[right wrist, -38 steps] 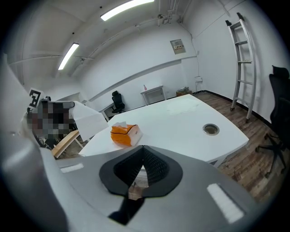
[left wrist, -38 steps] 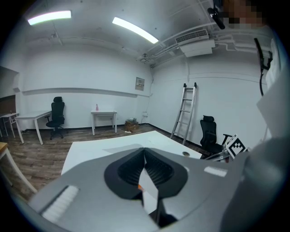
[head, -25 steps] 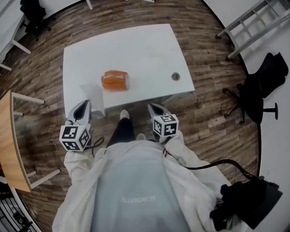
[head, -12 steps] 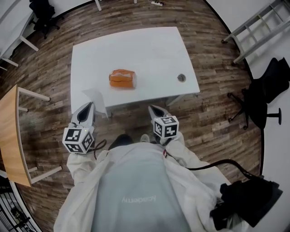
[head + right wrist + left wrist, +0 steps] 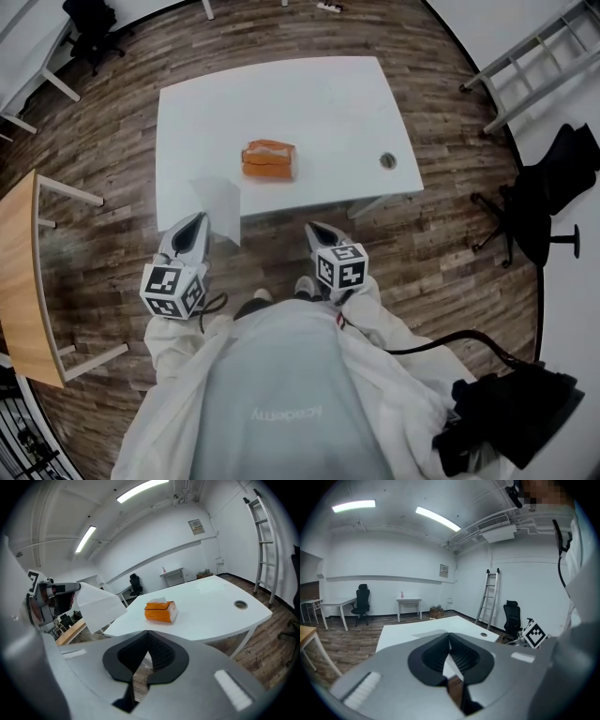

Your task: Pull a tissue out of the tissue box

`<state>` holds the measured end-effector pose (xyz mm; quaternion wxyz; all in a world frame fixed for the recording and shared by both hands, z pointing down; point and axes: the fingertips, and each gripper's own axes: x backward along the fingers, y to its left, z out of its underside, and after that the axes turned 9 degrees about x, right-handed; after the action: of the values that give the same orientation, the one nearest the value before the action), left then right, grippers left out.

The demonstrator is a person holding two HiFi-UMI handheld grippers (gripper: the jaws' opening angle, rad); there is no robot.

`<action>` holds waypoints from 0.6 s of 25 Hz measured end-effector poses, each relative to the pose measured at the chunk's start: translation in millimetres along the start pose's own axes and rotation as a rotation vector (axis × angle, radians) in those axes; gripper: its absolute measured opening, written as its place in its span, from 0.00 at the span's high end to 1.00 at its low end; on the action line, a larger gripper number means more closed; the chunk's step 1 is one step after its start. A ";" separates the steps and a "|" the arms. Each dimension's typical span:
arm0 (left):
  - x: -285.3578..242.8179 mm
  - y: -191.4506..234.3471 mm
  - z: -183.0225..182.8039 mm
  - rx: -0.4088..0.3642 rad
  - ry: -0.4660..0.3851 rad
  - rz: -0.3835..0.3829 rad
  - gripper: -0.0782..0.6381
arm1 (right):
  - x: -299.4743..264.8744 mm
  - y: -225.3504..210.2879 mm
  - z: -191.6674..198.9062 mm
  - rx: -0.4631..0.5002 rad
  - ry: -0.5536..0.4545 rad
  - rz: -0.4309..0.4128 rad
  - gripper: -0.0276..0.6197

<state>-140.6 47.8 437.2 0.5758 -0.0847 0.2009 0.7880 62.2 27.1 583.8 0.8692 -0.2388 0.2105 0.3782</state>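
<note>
The orange tissue box (image 5: 269, 158) lies on the white table (image 5: 319, 103), with a bit of white tissue showing at its top (image 5: 159, 603). My left gripper (image 5: 199, 217) hangs just off the table's near edge, shut on a pulled-out white tissue (image 5: 219, 201) that stands up from its jaws, well apart from the box. In the right gripper view that tissue (image 5: 98, 606) fans out from the left gripper (image 5: 51, 599). My right gripper (image 5: 309, 226) is shut and empty, short of the table edge and pointing toward the box (image 5: 159, 611).
A round cable hole (image 5: 388, 161) sits near the table's right edge. A wooden table (image 5: 19, 281) stands at the left, a ladder (image 5: 534, 56) and a black office chair (image 5: 539, 197) at the right. A black pack (image 5: 511, 412) hangs by my right side.
The table and box have slid rightward in the head view. Both grippers have drifted a little along the near edge. The left gripper still holds the tissue.
</note>
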 end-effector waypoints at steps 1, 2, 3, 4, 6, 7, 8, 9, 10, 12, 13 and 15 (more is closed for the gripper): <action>1.8 2.0 0.0 -0.003 -0.003 0.006 0.89 | -2.3 6.4 -2.8 0.007 -0.006 0.001 0.95; 4.1 4.5 0.2 -0.006 -0.006 0.012 0.89 | -4.1 12.9 -6.5 0.016 -0.014 0.003 0.95; 7.1 7.1 1.0 -0.006 -0.008 0.018 0.89 | -5.3 19.6 -10.4 0.025 -0.024 0.005 0.95; 10.6 9.7 2.1 -0.004 -0.010 0.023 0.89 | -6.1 26.3 -14.0 0.034 -0.034 0.007 0.95; 17.9 14.8 4.8 -0.001 -0.017 0.033 0.89 | -6.7 39.4 -20.1 0.049 -0.054 0.007 0.96; 20.9 17.8 6.0 0.000 -0.020 0.037 0.89 | -7.1 45.5 -22.8 0.054 -0.063 0.007 0.96; 23.6 21.1 7.2 0.000 -0.022 0.039 0.89 | -7.4 51.4 -25.5 0.057 -0.072 0.008 0.96; 26.2 24.3 8.4 0.000 -0.023 0.042 0.89 | -7.7 57.1 -28.0 0.058 -0.080 0.010 0.96; 29.2 26.6 9.6 0.000 -0.024 0.046 0.89 | -7.6 62.7 -30.0 0.057 -0.088 0.013 0.96; 34.8 28.9 11.4 -0.003 -0.024 0.060 0.89 | -6.9 72.6 -33.0 0.056 -0.101 0.019 0.96; 37.2 29.5 11.7 -0.007 -0.023 0.067 0.89 | -6.7 76.7 -34.4 0.056 -0.107 0.021 0.96; 41.7 31.2 11.3 -0.015 -0.024 0.078 0.89 | -6.3 84.6 -37.1 0.057 -0.118 0.026 0.96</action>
<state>-182.3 81.0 439.0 0.5466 -0.0715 0.1911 0.8122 -12.7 53.0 536.0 0.8817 -0.1884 0.1728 0.3965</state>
